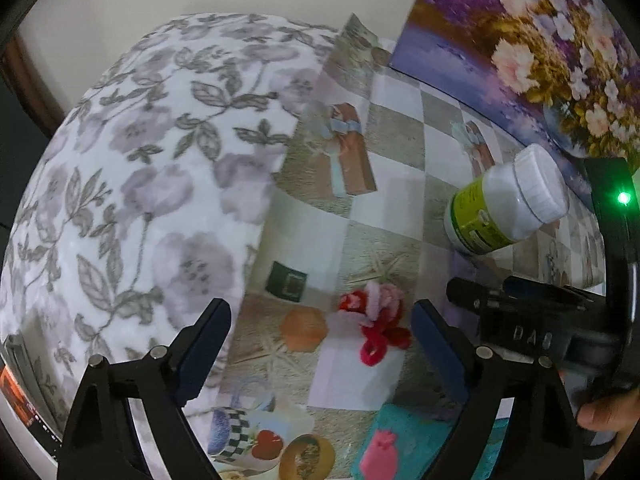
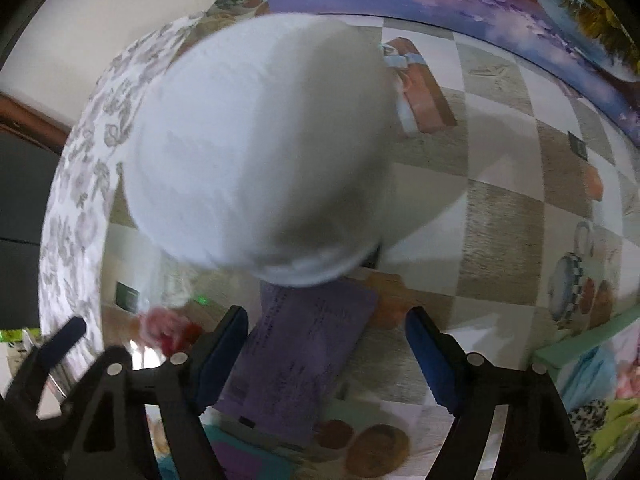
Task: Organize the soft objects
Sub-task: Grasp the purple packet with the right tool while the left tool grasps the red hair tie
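Note:
A red and pink fuzzy flower toy [image 1: 376, 322] lies on the patterned tablecloth [image 1: 400, 184], between and just beyond the open fingers of my left gripper [image 1: 322, 354]. A large floral-print pillow [image 1: 132, 184] fills the left side. A teal cloth with a pink shape [image 1: 396, 444] lies at the bottom. My right gripper [image 2: 326, 356] is open over a purple cloth [image 2: 300, 360]. A white-capped bottle [image 2: 260, 144] stands very close and blurred before it; in the left wrist view it [image 1: 508, 200] stands beyond the right gripper.
A flower painting [image 1: 532, 48] leans at the back of the table. A box with colourful soft items [image 2: 592, 384] sits at the right. The right gripper's body [image 1: 540, 332] shows in the left wrist view; the pillow [image 2: 80, 184] shows at left.

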`<state>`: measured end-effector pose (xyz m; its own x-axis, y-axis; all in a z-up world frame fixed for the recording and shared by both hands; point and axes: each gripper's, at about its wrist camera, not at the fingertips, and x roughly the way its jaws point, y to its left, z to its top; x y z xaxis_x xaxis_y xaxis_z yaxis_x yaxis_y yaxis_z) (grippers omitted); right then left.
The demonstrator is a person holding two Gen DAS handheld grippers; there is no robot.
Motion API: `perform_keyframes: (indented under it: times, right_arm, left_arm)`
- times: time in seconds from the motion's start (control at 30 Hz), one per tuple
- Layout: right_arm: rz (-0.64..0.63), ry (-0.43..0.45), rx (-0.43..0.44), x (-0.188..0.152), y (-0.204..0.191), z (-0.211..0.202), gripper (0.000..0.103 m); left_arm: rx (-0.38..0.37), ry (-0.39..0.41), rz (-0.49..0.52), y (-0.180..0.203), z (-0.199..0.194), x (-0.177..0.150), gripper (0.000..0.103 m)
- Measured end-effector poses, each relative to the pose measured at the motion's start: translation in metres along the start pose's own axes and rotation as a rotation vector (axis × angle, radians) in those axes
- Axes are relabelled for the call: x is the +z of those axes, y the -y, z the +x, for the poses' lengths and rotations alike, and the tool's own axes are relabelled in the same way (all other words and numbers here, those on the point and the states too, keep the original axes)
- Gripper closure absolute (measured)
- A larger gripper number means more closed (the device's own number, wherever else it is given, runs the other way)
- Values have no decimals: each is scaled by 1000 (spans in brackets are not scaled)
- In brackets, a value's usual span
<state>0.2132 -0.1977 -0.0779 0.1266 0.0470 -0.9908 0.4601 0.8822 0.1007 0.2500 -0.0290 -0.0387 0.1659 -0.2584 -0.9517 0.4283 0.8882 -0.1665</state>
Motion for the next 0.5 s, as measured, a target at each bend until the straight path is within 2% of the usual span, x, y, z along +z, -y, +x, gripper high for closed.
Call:
perform_keyframes:
  times: [0.03,0.13,0.23,0.3,0.4,0.5]
  right_arm:
    - [-9,1,-8,-2,1,0,20]
    - [-39,1,-24,-9,0,-1,24]
    - [-72,3,-42,-20,3,-3,31]
    - [-84,3,-45,-27,8,-5,35]
    - [-93,8,-43,-37,18,-8,43]
    - [-91,12,-40,-45,29,-13,46]
  left_arm:
    - [-4,-9,4,2,2,1,12]
    - [-6,-46,20,9,12,2,23]
    - [2,-69,28,13,20,3,26]
    - [7,-83,39,15,24,3,32]
    - [14,-101,44,17,29,3,42]
    - [18,-96,48,19,29,3,58]
